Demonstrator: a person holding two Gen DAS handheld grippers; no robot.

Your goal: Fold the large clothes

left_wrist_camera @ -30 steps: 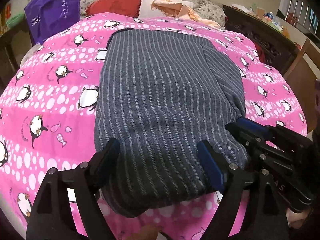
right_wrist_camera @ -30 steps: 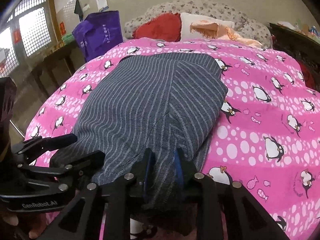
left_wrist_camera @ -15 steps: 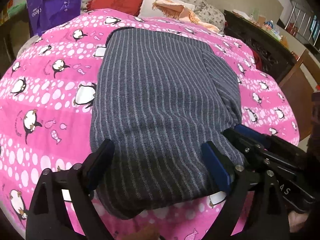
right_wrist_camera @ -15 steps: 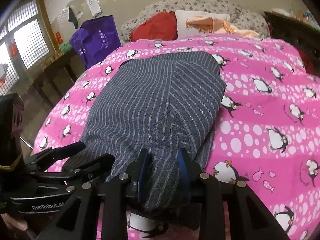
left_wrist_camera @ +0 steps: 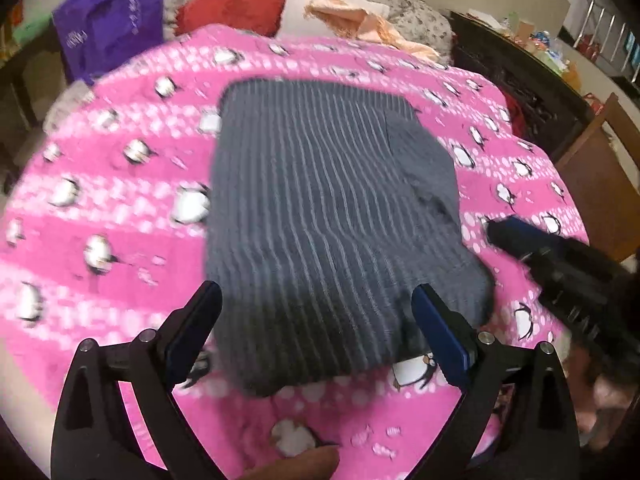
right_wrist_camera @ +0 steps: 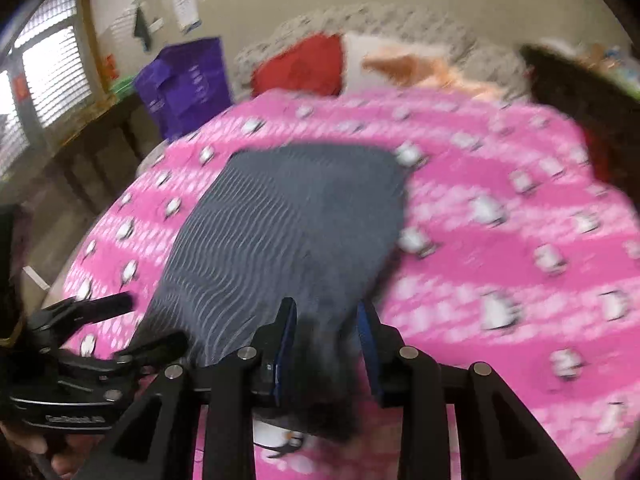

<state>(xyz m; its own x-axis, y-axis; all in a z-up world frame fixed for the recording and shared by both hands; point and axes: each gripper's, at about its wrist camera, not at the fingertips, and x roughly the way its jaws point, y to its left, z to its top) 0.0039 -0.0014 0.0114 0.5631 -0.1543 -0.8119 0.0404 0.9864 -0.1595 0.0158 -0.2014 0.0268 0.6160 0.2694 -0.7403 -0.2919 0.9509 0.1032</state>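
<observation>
Claws (left_wrist_camera: 316, 320) lifted, striped grey knit (left_wrist_camera: 320, 220), rectangular

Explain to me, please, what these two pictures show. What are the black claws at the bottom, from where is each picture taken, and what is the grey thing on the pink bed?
The black claws are hand-held grippers, one in each of a person's hands; there is no robot arm. Each picture comes from a camera on one gripper, looking along its two fingers.

In the left view, the left gripper stands wide open, holding nothing; the right gripper shows at the side.

In the right view, the right gripper pinches the near edge of the grey striped garment.

The garment lies folded on a pink penguin blanket. Behind are a red pillow and a purple bag. Both pictures are blurred.
</observation>
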